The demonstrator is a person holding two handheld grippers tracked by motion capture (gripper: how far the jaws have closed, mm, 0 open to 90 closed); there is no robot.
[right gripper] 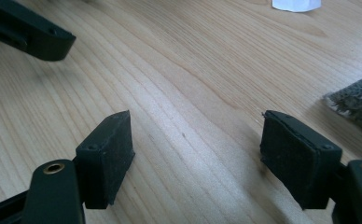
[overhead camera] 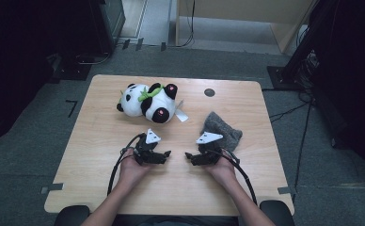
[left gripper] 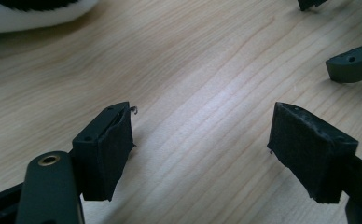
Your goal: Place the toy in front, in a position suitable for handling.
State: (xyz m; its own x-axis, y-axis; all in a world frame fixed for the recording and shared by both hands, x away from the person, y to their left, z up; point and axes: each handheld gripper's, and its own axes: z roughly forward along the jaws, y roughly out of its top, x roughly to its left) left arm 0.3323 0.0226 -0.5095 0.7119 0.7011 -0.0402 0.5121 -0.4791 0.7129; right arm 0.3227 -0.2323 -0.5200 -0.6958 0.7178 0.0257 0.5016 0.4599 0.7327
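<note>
A black-and-white panda plush with a green neck ribbon lies on its side at the back of the wooden table; its white edge shows in the left gripper view. A grey knitted cloth lies right of centre, and its corner appears in the right gripper view. My left gripper rests on the table in front of the panda, jaws open on bare wood. My right gripper faces it, beside the cloth, also open with nothing between its jaws.
A white tag sticks out from the panda toward the cloth. A small dark round spot marks the table's back right. Cables and dark equipment stands sit on the floor around the table.
</note>
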